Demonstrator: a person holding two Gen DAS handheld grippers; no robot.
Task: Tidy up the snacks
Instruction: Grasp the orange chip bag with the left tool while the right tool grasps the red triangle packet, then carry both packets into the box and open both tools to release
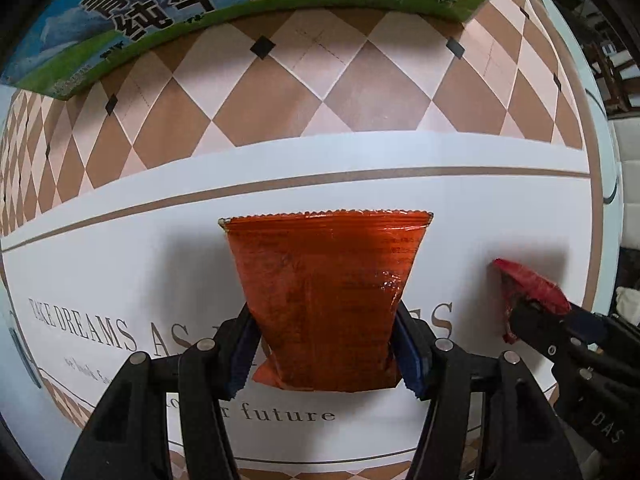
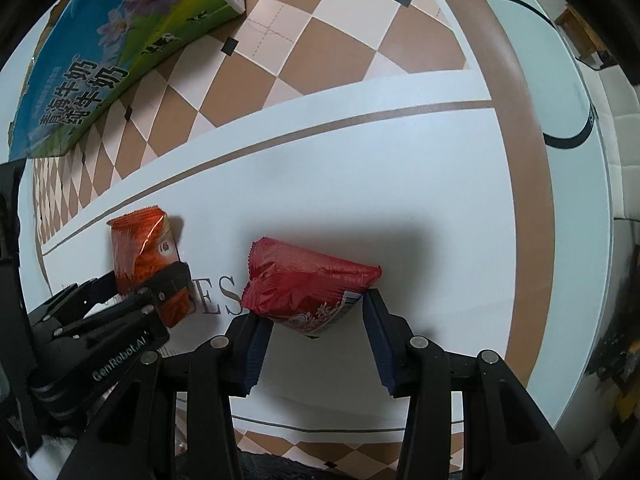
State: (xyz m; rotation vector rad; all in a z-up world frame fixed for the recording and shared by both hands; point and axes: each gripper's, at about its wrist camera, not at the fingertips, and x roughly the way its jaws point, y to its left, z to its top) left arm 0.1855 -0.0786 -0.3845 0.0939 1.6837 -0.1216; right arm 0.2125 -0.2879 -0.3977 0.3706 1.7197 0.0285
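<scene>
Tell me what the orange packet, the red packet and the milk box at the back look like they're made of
Orange packet: thin glossy plastic film, judging by its shine, crinkles and serrated sealed edge.
Red packet: similar glossy film, creased and catching glare, with a zigzag seal.
Milk box: apparently printed cardboard, with flat stiff panels, crisp folded corners and a smooth coated print.

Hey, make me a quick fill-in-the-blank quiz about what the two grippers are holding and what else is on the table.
1. The left gripper is shut on a crinkly ____ foil snack packet.
2. The right gripper holds a ____ foil snack packet.
3. The blue and green cardboard milk carton box shows small black and white ____.
4. Both packets hang over the white part of the brown and beige checkered ____.

Missing words: orange; red; cows; tablecloth
</scene>
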